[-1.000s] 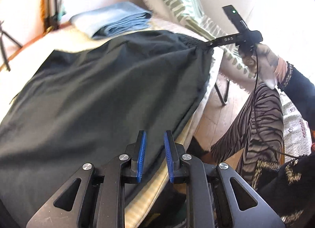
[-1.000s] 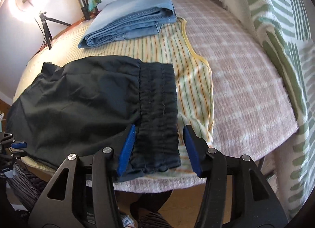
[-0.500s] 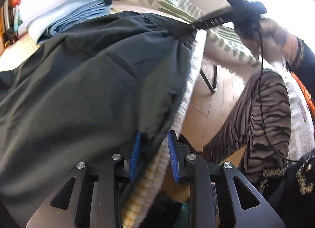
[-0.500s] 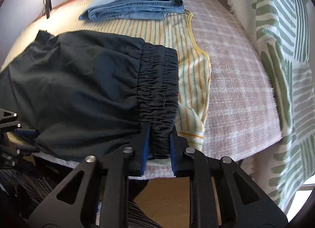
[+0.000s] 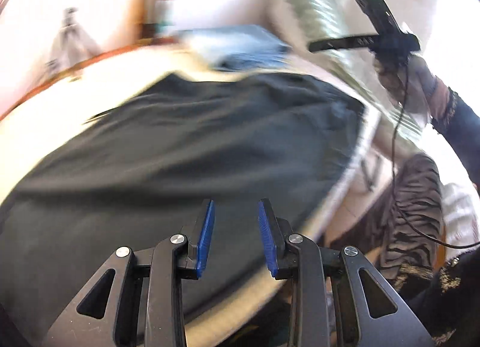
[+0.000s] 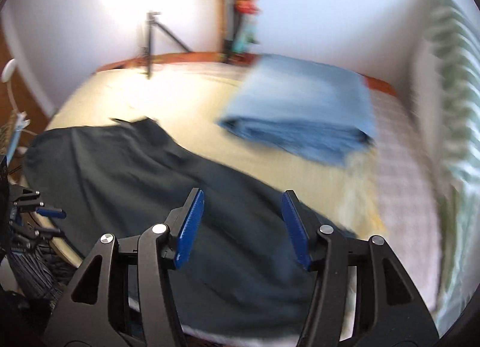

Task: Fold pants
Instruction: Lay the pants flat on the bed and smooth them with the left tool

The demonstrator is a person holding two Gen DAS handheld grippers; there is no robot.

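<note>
The black pants (image 5: 186, 149) lie spread flat on the bed, and also show in the right wrist view (image 6: 168, 194). Both views are motion-blurred. My left gripper (image 5: 235, 236) is open and empty, held just above the pants' near edge. My right gripper (image 6: 243, 227) is open wide and empty above the pants near their waistband end; it also shows raised in the air in the left wrist view (image 5: 318, 46).
Folded blue jeans (image 6: 303, 107) lie on the bed behind the pants. A green-striped pillow (image 6: 450, 83) stands at the right. A ring light on a tripod (image 6: 150, 41) stands beyond the bed. The person's striped trousers (image 5: 417, 212) are beside the bed edge.
Both grippers had shut on the pants' near edge half a second ago; now both are open, empty and lifted away. The pants lie loose on the bed.
</note>
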